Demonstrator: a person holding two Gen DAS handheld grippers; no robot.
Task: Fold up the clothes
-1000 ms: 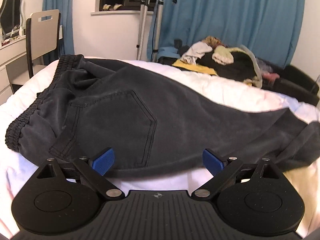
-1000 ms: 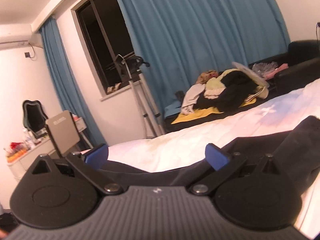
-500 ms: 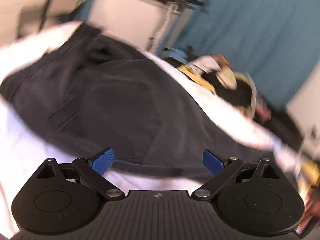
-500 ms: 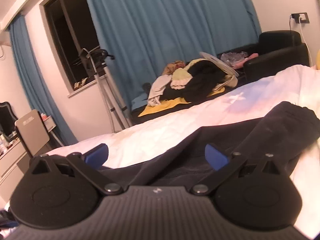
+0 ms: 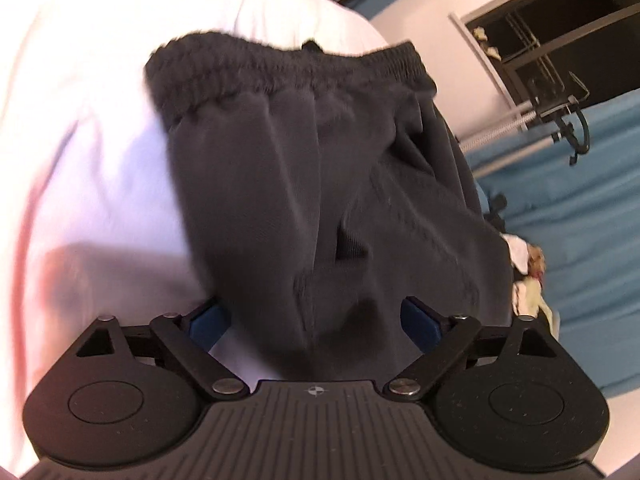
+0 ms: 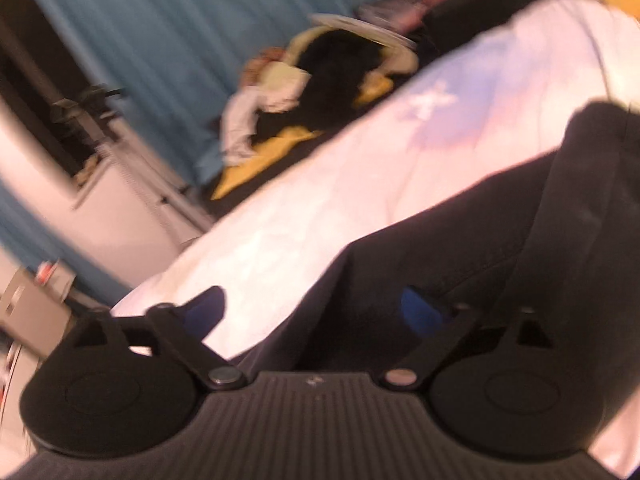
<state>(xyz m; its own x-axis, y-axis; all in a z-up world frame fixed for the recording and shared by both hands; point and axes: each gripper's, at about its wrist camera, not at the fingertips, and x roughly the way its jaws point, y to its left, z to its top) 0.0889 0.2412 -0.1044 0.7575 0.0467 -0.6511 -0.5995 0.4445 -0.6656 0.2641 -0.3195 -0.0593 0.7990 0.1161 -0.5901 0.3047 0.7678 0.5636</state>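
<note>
White bedding (image 5: 92,128) carries dark trousers (image 5: 312,184) lying between both grippers' blue pads. Left gripper (image 5: 316,320) and right gripper (image 6: 312,312) stand apart, closing, fabric between them unpinched. Beyond the right gripper: blue curtain (image 6: 132,20), clothes heap (image 6: 316,80). No readable writing.

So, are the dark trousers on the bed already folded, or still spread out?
Still spread out. The trousers lie flat along the white sheet, waistband at one end, one leg stretched out the other way.
</note>
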